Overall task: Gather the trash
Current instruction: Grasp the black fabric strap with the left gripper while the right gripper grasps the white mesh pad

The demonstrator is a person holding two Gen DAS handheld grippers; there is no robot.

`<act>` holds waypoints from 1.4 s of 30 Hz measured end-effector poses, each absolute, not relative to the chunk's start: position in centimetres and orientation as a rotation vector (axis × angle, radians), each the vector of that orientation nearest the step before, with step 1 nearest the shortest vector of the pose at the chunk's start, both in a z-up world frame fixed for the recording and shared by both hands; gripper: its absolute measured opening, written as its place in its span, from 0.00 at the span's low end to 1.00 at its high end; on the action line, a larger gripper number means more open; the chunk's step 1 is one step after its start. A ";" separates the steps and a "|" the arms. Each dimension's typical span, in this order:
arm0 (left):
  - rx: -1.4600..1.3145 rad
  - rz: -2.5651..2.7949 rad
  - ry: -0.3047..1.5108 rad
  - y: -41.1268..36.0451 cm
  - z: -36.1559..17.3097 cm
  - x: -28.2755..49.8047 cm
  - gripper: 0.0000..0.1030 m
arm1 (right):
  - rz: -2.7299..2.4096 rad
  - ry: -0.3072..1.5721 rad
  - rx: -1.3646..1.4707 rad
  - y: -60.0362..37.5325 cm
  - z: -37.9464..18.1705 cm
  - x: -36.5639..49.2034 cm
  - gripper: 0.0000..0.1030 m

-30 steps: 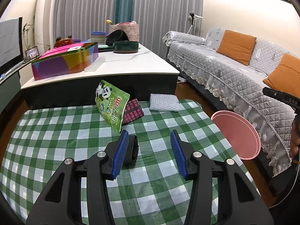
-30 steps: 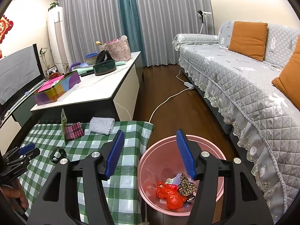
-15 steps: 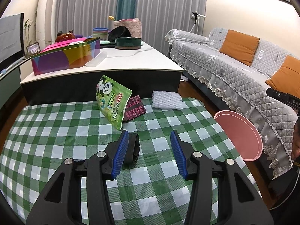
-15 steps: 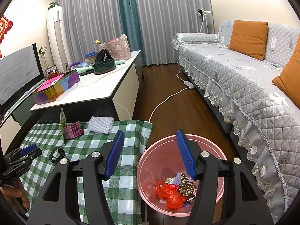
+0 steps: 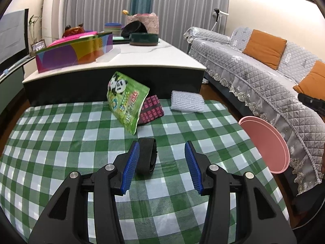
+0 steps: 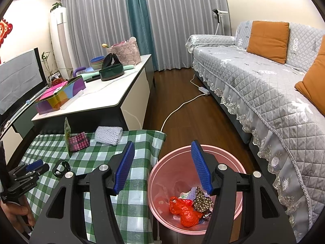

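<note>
Through your left wrist camera, your left gripper [image 5: 161, 158] hangs over a low table covered in a green-and-white checked cloth [image 5: 61, 142]. Its blue pads stand apart with nothing clamped. A black roll of tape [image 5: 147, 155] stands on edge on the cloth, just beside the left pad and nearer to it than to the right one; whether the pad touches it you cannot tell. Farther along the cloth a green panda snack bag [image 5: 127, 103] leans against a pink patterned packet [image 5: 153, 109], and a white foam pad [image 5: 186, 101] lies near the far edge. Behind the low table stands a white-topped coffee table [image 5: 146, 59] carrying a multicoloured box [image 5: 75, 50] and a dark green round tin [image 5: 144, 39]. Grey curtains with a teal strip close off the back wall. At the right a grey quilted sofa [image 5: 254, 75] holds orange cushions, and the rim of a pink trash bin [image 5: 264, 142] sits beside the table's right edge.

Through your right wrist camera, your right gripper [image 6: 162, 168] is poised over the bin, fingers parted and empty. The bin stands on dark wood floor, touching the hanging cloth edge, with a red plastic bag [image 6: 182, 209] and a brown dotted wrapper [image 6: 202, 201] among the litter inside. A white power cord [image 6: 178, 107] crosses the floor towards the sofa. At the lower left your other hand [image 6: 18, 213] holds the left gripper close to the tape.
</note>
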State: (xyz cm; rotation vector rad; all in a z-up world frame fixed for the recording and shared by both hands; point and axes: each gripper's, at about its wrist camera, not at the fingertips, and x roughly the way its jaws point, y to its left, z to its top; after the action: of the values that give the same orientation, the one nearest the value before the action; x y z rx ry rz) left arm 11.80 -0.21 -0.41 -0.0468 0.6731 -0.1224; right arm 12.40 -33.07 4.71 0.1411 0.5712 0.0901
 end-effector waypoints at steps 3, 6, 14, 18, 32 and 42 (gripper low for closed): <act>-0.054 -0.118 0.686 -0.1 -1.0 12.2 0.45 | 0.094 0.574 0.142 -33.0 4.6 12.5 0.57; -0.056 -0.115 0.712 -0.1 -2.0 12.9 0.46 | 0.098 0.584 0.136 -32.5 4.3 12.9 0.57; -0.071 -0.054 0.777 1.0 -4.0 14.7 0.46 | 0.125 0.615 0.146 -30.7 3.4 14.5 0.57; -0.101 -0.059 0.807 1.8 -4.8 15.4 0.44 | 0.155 0.640 0.168 -29.5 2.4 15.7 0.57; -0.133 -0.104 0.768 3.6 -3.5 16.7 0.23 | 0.326 0.729 0.199 -22.6 -0.2 22.7 0.62; -0.185 -0.106 0.785 5.3 -3.3 17.5 0.23 | 0.338 0.858 0.269 -19.3 -5.7 30.7 0.61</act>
State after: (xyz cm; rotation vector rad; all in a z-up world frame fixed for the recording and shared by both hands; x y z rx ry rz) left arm 17.46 5.33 -3.32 -0.1850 0.7848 -0.1063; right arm 30.70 -19.30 -5.75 0.2692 0.8576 0.3379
